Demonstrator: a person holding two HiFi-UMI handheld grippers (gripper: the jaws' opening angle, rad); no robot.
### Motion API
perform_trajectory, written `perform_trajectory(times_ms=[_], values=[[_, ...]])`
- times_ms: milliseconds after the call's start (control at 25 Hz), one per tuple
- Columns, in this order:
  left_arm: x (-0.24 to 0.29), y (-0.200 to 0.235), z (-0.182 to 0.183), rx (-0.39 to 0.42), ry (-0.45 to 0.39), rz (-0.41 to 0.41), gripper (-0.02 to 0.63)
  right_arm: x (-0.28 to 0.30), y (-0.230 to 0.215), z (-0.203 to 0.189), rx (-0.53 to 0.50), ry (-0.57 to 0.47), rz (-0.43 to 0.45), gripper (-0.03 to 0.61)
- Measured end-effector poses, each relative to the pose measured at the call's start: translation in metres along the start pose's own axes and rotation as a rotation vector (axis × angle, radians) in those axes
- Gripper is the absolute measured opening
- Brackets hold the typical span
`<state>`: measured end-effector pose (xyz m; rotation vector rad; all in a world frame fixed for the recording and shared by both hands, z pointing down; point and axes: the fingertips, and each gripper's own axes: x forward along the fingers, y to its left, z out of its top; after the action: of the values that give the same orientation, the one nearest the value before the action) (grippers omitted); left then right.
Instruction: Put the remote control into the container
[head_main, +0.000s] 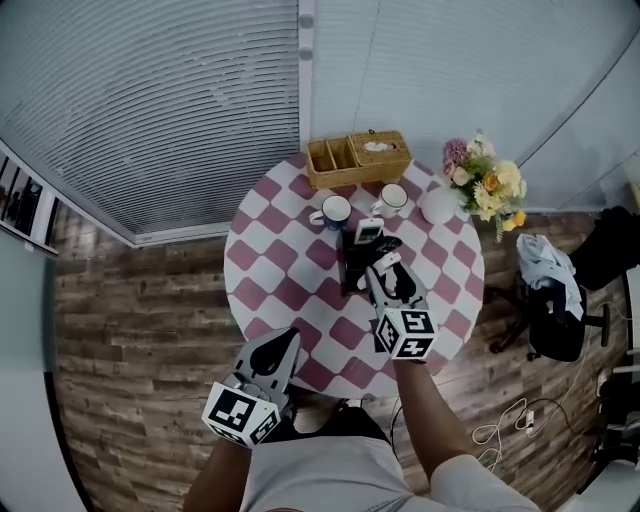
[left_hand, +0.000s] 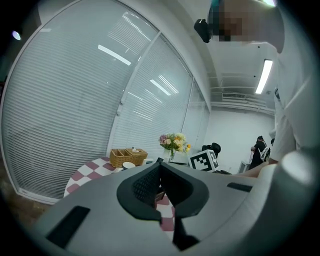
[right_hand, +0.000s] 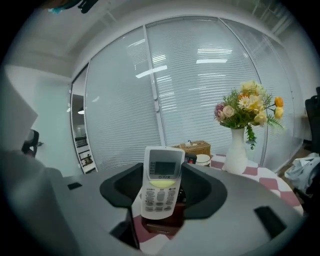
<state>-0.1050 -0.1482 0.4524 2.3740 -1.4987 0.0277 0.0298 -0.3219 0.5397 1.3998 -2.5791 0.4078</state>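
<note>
My right gripper (head_main: 380, 258) is shut on a white remote control (head_main: 369, 231) and holds it above the middle of the round checkered table (head_main: 268, 262). In the right gripper view the remote control (right_hand: 160, 182) stands upright between the jaws, screen and buttons facing the camera. The container, a wicker basket (head_main: 357, 160) with compartments, stands at the table's far edge, beyond the remote; it also shows as the basket (right_hand: 196, 148) behind the jaws. My left gripper (head_main: 283, 340) hangs at the table's near edge, shut and holding nothing, with its tips (left_hand: 160, 167) together.
Two white cups (head_main: 335, 211) (head_main: 391, 198) stand between the remote and the basket. A white vase (head_main: 438, 205) with flowers (head_main: 485, 183) is at the back right. A dark box (head_main: 352, 272) lies under my right gripper. A chair with clothes (head_main: 550, 290) stands right of the table.
</note>
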Motion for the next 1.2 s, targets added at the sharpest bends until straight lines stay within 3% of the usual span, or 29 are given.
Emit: perform_trajectory(times_ms=[400,640,1200], values=[[-0.012,0.051,-0.005,-0.033,0.025,-0.008,0.008,0.022,-0.004,-0.030,-0.029,-0.005,-0.161,0.245],[-0.013,0.065,-0.008,-0.044,0.029,-0.017,0.008,0.030,-0.002,-0.051,-0.058,0.018,-0.214,0.245],[-0.013,0.055,-0.011,-0.033,0.031,-0.025,0.009,0.033,-0.006,-0.091,-0.057,0.146,-0.213,0.247]])
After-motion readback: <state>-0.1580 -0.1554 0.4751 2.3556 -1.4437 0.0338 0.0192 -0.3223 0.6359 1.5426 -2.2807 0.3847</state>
